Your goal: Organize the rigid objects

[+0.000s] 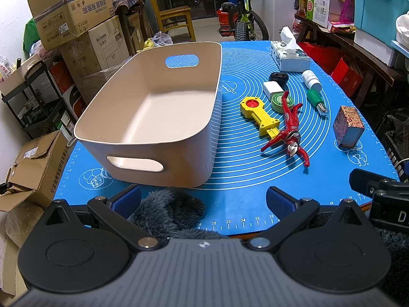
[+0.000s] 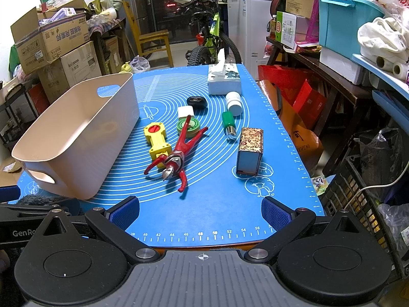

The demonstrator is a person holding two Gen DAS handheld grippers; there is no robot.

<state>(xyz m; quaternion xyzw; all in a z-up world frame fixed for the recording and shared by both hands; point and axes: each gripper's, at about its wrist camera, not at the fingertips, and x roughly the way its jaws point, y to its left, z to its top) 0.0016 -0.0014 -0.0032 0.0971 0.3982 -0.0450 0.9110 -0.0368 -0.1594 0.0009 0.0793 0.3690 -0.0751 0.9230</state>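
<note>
An empty beige bin (image 1: 163, 112) (image 2: 76, 138) stands on the left of the blue mat (image 1: 242, 174) (image 2: 217, 204). To its right lie a red figure (image 1: 288, 130) (image 2: 179, 153), a yellow toy (image 1: 259, 113) (image 2: 157, 139), a green round tin (image 1: 277, 101) (image 2: 194, 126), a white block (image 1: 272, 88) (image 2: 185, 111), a black case (image 1: 278, 76) (image 2: 196, 101), a white bottle (image 1: 310, 78) (image 2: 234, 102), a green-handled tool (image 1: 317, 99) (image 2: 228, 122) and a patterned box (image 1: 349, 125) (image 2: 250, 151). My left gripper (image 1: 203, 202) and right gripper (image 2: 200, 211) are open and empty at the mat's near edge.
A tissue box (image 1: 290, 56) (image 2: 223, 76) sits at the mat's far end. Cardboard boxes (image 1: 76, 18) stand to the left, a chair (image 2: 150, 41) and bicycle (image 2: 212, 38) behind, shelves and crates (image 2: 358, 179) to the right. A dark fuzzy cloth (image 1: 168, 209) lies under the left gripper.
</note>
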